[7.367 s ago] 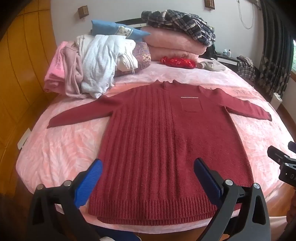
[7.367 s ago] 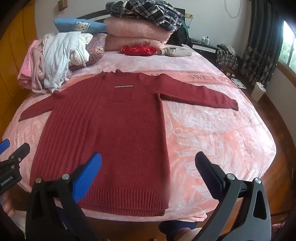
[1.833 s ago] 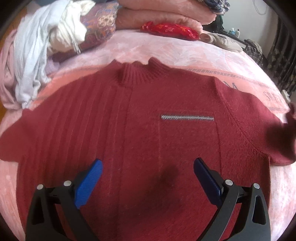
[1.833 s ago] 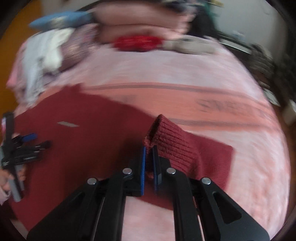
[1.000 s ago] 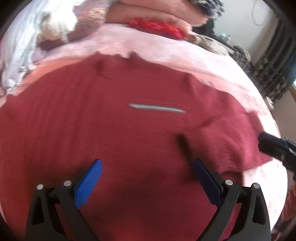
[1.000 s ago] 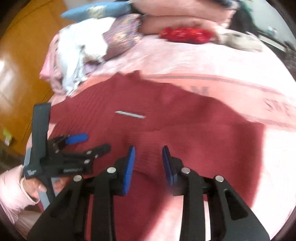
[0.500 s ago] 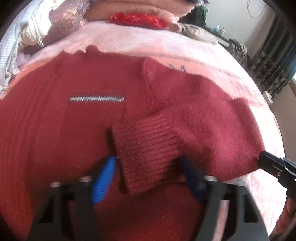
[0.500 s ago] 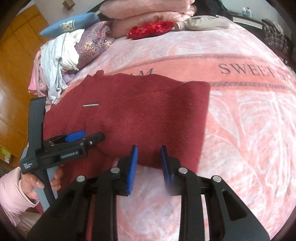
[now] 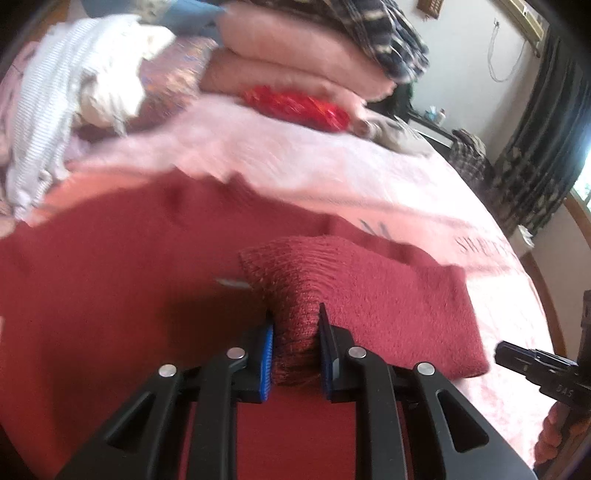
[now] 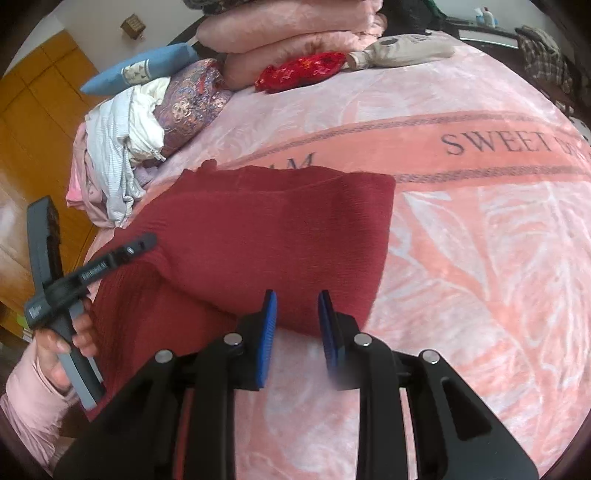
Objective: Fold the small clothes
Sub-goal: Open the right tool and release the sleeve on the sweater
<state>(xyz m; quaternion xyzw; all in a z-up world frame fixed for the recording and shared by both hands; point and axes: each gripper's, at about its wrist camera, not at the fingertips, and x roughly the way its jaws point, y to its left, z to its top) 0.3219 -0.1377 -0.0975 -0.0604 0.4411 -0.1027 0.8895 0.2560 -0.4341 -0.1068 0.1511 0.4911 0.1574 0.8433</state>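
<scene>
Left wrist view: the left gripper [image 9: 295,334] has its two blue-padded fingers [image 9: 266,363] clamped on the ribbed cuff [image 9: 291,291] of one red sweater [image 9: 122,273]. The sweater lies spread on the pink blanket [image 9: 303,166] of the bed, and the gripped cuff stands bunched up above its chest. The sleeve [image 9: 399,302] it belongs to is folded across the body, toward the right side of the picture. A short pale stripe [image 9: 233,283] shows just left of the cuff. At the head of the bed sit two stacked pink pillows [image 9: 295,55] with a plaid cloth [image 9: 373,22] on top, one red bundle [image 9: 295,105] in front of them, and a heap of white and striped clothes [image 9: 66,92] at the left. The picture is blurred, so finer detail cannot be told. The black tip of the right gripper [image 9: 535,363] pokes in at the right edge.

Right wrist view: the right gripper [image 10: 297,314] hangs over the near edge of the folded sleeve [image 10: 295,236], its fingers [image 10: 267,325] a little apart and holding nothing. The sweater [image 10: 155,306] lies on the left half of the blanket [image 10: 480,258], which carries the printed words "SWEET". The left gripper [image 10: 142,242] reaches over the sweater from the left, held in a hand [image 10: 62,343] with a pink cuff. Behind lie one blue pillow [image 10: 144,70], one patterned cushion [image 10: 192,103], the clothes heap [image 10: 118,140], the red bundle [image 10: 303,70] and one beige item [image 10: 402,50].
</scene>
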